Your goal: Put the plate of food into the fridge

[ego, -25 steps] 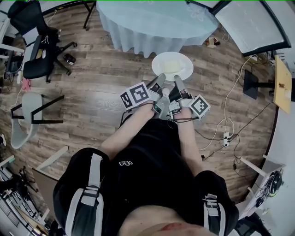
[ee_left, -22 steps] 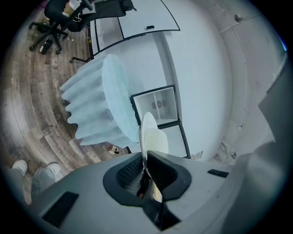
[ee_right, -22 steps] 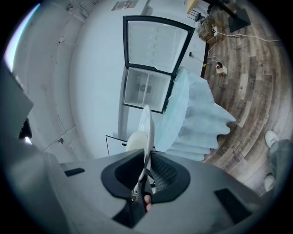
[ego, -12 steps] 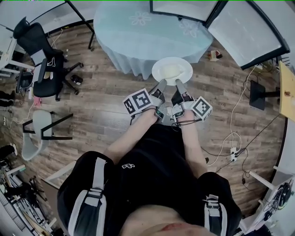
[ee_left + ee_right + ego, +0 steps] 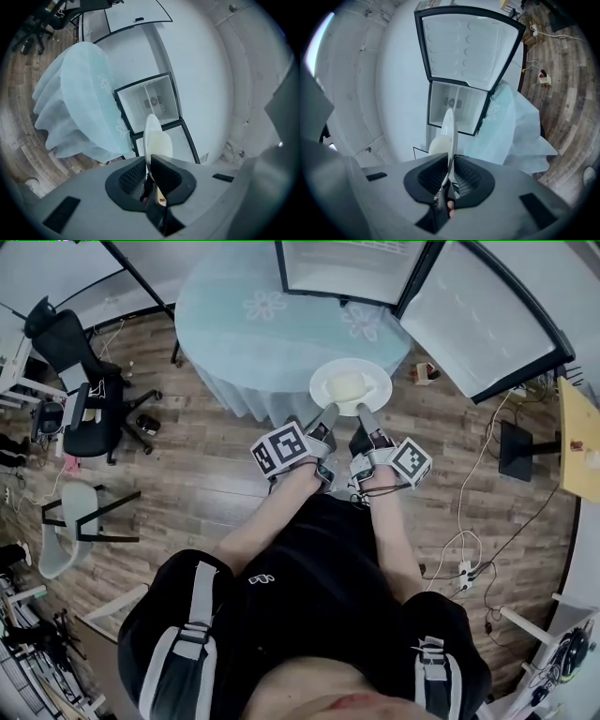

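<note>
A white plate [image 5: 373, 379] carrying pale yellow food [image 5: 347, 385] is held level in front of me, over the near edge of the round table. My left gripper [image 5: 325, 416] grips the plate's near rim from the left, and its jaws are closing with the rim between the pads. My right gripper [image 5: 364, 416] is shut on the rim just beside it. In the left gripper view the plate [image 5: 152, 133] stands edge-on between the left gripper [image 5: 148, 164] pads. The right gripper view shows the plate [image 5: 449, 126] the same way in the right gripper [image 5: 452, 166]. The fridge [image 5: 347, 268] stands open beyond the table.
A round table with a pale blue cloth [image 5: 253, 324] stands between me and the fridge. The fridge door [image 5: 478, 306] swings out to the right. Office chairs [image 5: 80, 352] stand at the left, and cables and a power strip [image 5: 461, 568] lie on the wooden floor at the right.
I have moved forward with the plate in both grippers. The table and the open fridge have come closer, and the plate now hangs over the table's near edge.
</note>
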Demonstrator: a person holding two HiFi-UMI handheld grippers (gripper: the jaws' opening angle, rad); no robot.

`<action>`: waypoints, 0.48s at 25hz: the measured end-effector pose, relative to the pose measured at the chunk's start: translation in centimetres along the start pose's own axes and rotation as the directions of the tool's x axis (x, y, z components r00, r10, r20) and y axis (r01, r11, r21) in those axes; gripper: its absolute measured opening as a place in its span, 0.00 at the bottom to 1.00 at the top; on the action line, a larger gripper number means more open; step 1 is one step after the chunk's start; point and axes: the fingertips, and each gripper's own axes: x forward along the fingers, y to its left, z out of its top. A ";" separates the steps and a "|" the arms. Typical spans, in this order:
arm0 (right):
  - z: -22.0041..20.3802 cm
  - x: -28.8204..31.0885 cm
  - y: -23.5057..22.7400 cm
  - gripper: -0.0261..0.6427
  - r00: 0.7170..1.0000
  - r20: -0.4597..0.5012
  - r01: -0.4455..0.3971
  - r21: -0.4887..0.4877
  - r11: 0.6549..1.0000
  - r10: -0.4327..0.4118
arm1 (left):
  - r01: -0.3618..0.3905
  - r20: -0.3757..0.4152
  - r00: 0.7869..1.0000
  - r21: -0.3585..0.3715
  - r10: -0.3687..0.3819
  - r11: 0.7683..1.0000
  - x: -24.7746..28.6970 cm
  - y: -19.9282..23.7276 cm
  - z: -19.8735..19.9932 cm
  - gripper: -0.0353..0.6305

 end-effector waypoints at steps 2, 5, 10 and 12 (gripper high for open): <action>0.9 -0.1 -0.5 0.10 1.000 -0.003 0.006 -0.002 1.000 -0.006 | 0.000 0.007 1.000 -0.003 0.000 1.000 0.8 0.0 -0.3 0.11; 1.1 -0.2 -1.2 0.10 1.000 -0.023 0.013 0.005 1.000 -0.013 | -0.018 0.019 1.000 -0.014 0.018 1.000 1.3 0.4 -0.6 0.11; 1.4 -0.7 -2.6 0.11 0.999 -0.032 0.028 0.038 0.999 -0.027 | -0.047 0.013 0.999 -0.022 0.047 0.999 1.9 1.1 -1.5 0.10; 1.7 -0.3 -2.9 0.11 0.999 -0.030 0.027 0.039 0.999 -0.026 | -0.046 0.009 0.999 -0.019 0.047 0.999 2.3 1.0 -1.2 0.10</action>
